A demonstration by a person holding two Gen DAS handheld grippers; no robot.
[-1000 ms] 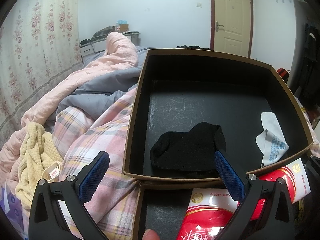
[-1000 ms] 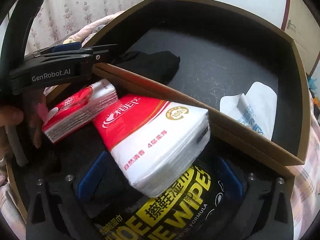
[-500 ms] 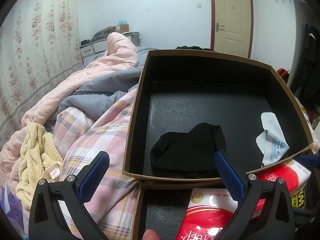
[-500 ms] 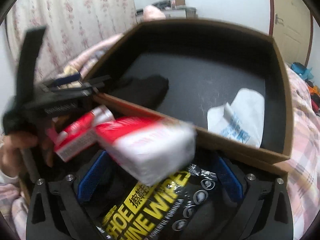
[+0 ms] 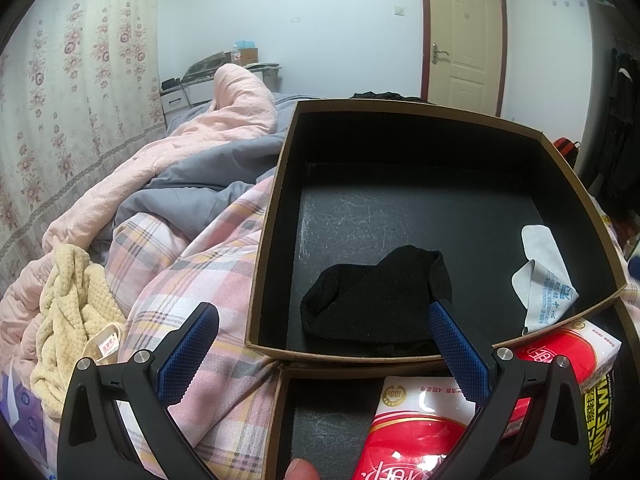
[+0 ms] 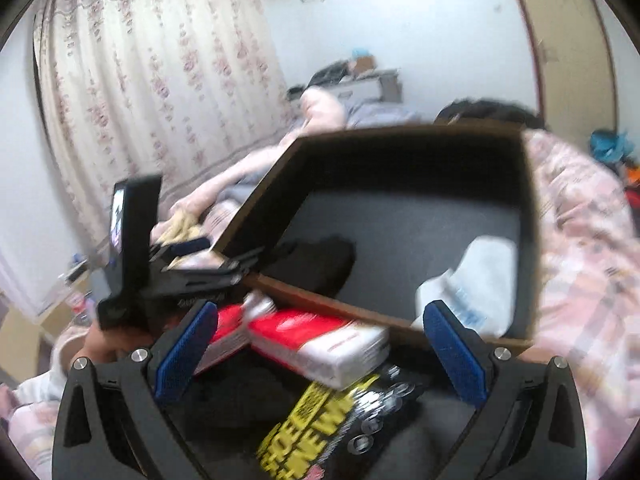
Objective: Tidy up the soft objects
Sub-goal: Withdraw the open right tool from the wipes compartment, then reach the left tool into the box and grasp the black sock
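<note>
1. since one second ago, right gripper (image 6: 320, 354) has risen and tilted back from the near box (image 5: 280, 412); the tissue pack (image 6: 320, 344) it hovered over lies released on the shoe wipes pack (image 6: 320, 420).
2. right gripper: jaws spread wide, nothing held; the view is blurred, which suggests it is moving.
3. left gripper (image 5: 320, 352): jaws fully open, empty, level, hovering over the seam between the two boxes, unchanged.
4. second tissue pack (image 5: 408, 424) lies in the near box.
5. black sock (image 5: 372, 304) and white cloth (image 5: 544, 276) lie in the far box (image 5: 280, 184), apparently sorted by type.
6. yellow towel (image 5: 68, 304) lies unsorted on the plaid bedding (image 5: 192, 280), likely next.
</note>
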